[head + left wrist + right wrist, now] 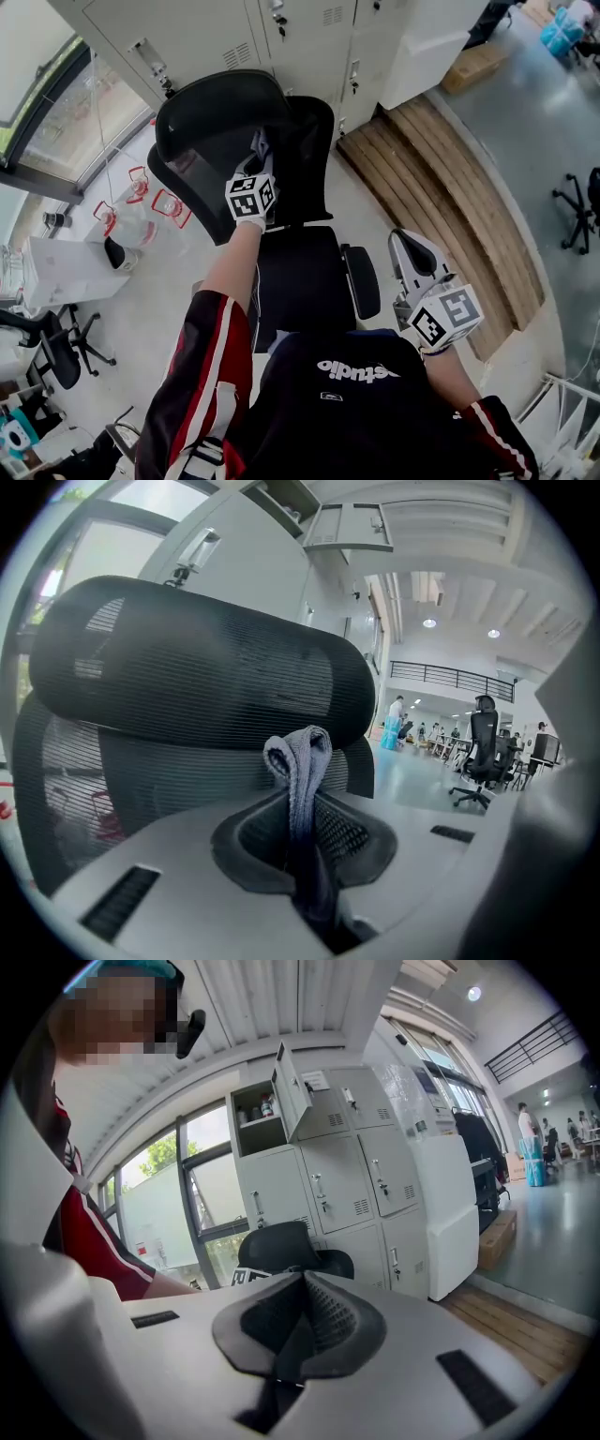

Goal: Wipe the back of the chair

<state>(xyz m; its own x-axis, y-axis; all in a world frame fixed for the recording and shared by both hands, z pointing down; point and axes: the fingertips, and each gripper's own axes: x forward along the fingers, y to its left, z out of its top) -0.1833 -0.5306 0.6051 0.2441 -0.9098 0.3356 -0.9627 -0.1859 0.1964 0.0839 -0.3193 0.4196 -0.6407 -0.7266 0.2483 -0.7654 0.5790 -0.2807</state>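
- One black mesh chair (300,272) stands before the person.
- Left gripper (259,155) — jaws clamped on a grey cloth (302,757) — is at its back (305,141), below the headrest (216,103); wiping seems in hand.
- Next, I judge: press and sweep across the mesh.
- Right gripper (302,1312), jaws together and empty, hangs aside.

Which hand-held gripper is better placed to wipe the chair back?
Left. The left hand-held gripper holds the grey cloth at the mesh backrest; the right hand-held gripper is shut, empty, farther away.
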